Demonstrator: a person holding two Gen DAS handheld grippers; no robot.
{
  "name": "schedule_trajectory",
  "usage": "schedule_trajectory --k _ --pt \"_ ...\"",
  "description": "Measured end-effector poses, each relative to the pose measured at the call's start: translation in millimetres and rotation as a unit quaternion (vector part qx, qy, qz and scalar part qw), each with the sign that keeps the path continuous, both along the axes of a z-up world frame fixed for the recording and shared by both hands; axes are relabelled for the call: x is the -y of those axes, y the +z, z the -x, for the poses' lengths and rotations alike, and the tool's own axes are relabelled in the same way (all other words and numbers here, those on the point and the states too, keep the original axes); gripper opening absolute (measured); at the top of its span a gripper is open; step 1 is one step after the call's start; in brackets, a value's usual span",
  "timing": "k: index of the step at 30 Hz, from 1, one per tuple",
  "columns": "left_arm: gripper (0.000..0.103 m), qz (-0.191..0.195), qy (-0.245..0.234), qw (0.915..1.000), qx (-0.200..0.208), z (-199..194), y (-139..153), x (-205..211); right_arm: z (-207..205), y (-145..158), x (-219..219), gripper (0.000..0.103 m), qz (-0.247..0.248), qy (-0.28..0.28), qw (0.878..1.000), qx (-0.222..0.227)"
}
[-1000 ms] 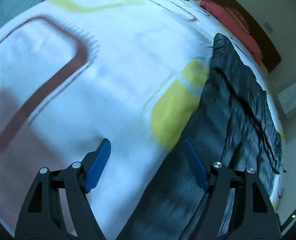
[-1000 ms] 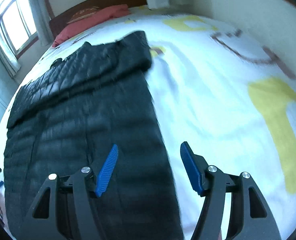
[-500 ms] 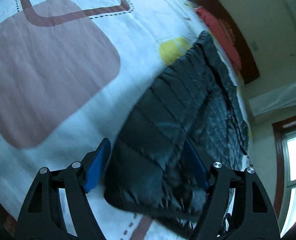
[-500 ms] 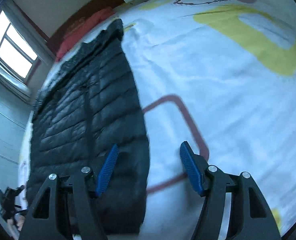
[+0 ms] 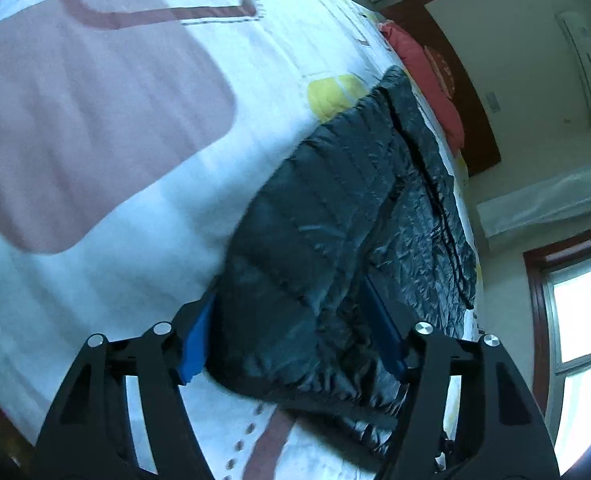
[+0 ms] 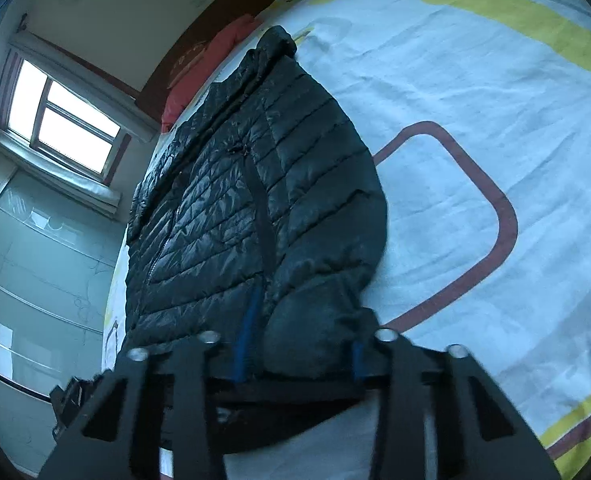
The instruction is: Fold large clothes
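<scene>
A black quilted puffer jacket (image 5: 335, 200) lies flat on the bed, its collar towards the headboard. My left gripper (image 5: 291, 292) straddles the jacket's near corner. Its jaws are closing with the padded hem between the blue pads (image 5: 193, 344), which lie along the fabric without squeezing it. In the right wrist view the same jacket (image 6: 255, 180) runs away from me. My right gripper (image 6: 307, 320) is closing on the other near corner. Fabric bunches between its pads (image 6: 249, 320) and hides most of the right one.
A white bed sheet (image 5: 135, 240) with brown and yellow shapes spreads beside the jacket (image 6: 475, 80). A red pillow (image 6: 215, 60) lies at the dark headboard (image 5: 467, 92). A window (image 6: 63, 120) and glass wardrobe doors (image 6: 35, 260) stand past the bed's far side.
Both grippers swung from open sheet onto the jacket's near hem. The right jaws narrowed a lot and bunched the fabric; the left jaws narrowed a little around their corner.
</scene>
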State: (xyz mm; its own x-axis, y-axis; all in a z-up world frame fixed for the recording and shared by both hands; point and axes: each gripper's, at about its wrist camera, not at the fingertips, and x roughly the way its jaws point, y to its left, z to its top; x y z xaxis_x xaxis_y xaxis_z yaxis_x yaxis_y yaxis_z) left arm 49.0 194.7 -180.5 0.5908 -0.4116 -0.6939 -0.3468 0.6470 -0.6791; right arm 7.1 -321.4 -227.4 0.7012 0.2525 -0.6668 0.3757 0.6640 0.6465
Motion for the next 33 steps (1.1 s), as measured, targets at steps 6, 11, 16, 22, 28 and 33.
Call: schedule_trajectory --k 6,11,16,22,28,33 --pt "0.064 0.052 0.029 0.9981 -0.016 18 -3 -12 -2 -5 3 0.029 -0.011 0.002 1.0 -0.003" --pt "0.069 0.065 0.03 0.9971 -0.027 21 -7 -9 0 -9 6 0.029 -0.021 0.002 1.0 -0.003" --pt "0.07 0.07 0.021 0.9973 -0.007 2 -8 2 1 -11 9 0.029 -0.034 0.001 0.999 0.002" --pt "0.044 0.043 -0.018 0.9988 0.017 -15 -8 19 0 -13 10 0.03 -0.044 0.0 0.999 0.002" --pt "0.016 0.062 -0.037 0.9953 0.064 -21 2 21 -3 -2 10 0.015 -0.057 0.003 0.998 0.039" --pt "0.013 0.058 -0.062 0.9884 0.126 -13 37 22 9 27 10 0.012 -0.08 0.014 0.992 0.096"
